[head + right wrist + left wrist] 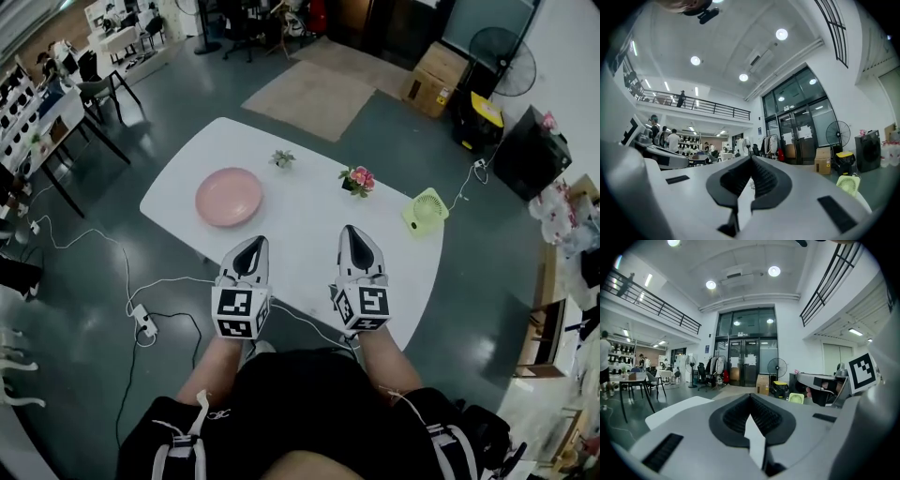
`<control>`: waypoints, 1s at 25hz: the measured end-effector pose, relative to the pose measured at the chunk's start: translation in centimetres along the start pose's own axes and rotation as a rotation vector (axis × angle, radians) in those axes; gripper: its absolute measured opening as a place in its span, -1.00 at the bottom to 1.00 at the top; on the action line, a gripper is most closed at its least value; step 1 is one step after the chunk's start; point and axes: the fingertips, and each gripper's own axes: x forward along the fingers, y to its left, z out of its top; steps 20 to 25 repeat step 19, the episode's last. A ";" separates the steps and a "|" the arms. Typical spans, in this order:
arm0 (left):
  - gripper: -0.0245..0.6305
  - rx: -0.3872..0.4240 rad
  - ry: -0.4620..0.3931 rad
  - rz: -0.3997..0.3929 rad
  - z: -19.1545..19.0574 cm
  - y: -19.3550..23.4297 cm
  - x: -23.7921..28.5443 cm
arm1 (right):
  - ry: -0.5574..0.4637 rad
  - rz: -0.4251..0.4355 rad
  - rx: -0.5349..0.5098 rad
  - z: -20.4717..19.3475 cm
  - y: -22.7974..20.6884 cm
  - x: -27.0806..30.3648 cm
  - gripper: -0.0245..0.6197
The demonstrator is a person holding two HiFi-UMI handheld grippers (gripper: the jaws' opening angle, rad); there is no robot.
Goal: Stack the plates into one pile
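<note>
– White table in a big hall, grey floor. Task thing?

– Pink plate on the table's left part, near the left edge. Looks like one pile; can't tell how many plates are in it. No other plate in view.

– Grippers?

– Left gripper has its jaws together, nothing between them. Right gripper the same, closed and empty. Both hover over the near table edge, side by side, well apart from the plate.

– So the task is done?

– Probably done or close. That's a judgement, since only one pile shows.

– Risks?

– The pile sits near the edge, so a nudge from a closed jaw could push it off. If the plates are off-centre, the top one could slide. With both jaws closed, any new grab needs them opened first, or they just shove the rim. Cables on the floor by the person's feet are a trip hazard. Flowers and fan stand just ahead of the right gripper, so a quick reach could knock them.

– Containers?

– Plate top is bare, nothing on it. Small pot holds the pink flowers. Plant is too small to make out its pot. Box on the floor looks closed, contents hidden.
</note>
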 end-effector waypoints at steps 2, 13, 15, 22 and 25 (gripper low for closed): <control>-0.88 0.006 -0.008 -0.006 0.4 -1.3 0.3 | -0.007 -0.004 -0.001 0.5 -0.9 -0.5 -0.88; -0.88 0.021 -0.026 -0.017 1.4 -6.4 -1.2 | -0.028 0.000 0.026 1.8 -3.5 -4.1 -0.88; -0.88 0.020 -0.030 -0.017 1.2 -7.2 -1.1 | -0.037 0.004 0.000 1.6 -4.0 -4.6 -0.88; -0.88 0.020 -0.037 -0.016 1.2 -9.2 -0.7 | -0.051 0.009 -0.007 1.9 -5.3 -5.5 -0.88; -0.88 0.020 -0.037 -0.016 1.2 -9.2 -0.7 | -0.051 0.009 -0.007 1.9 -5.3 -5.5 -0.88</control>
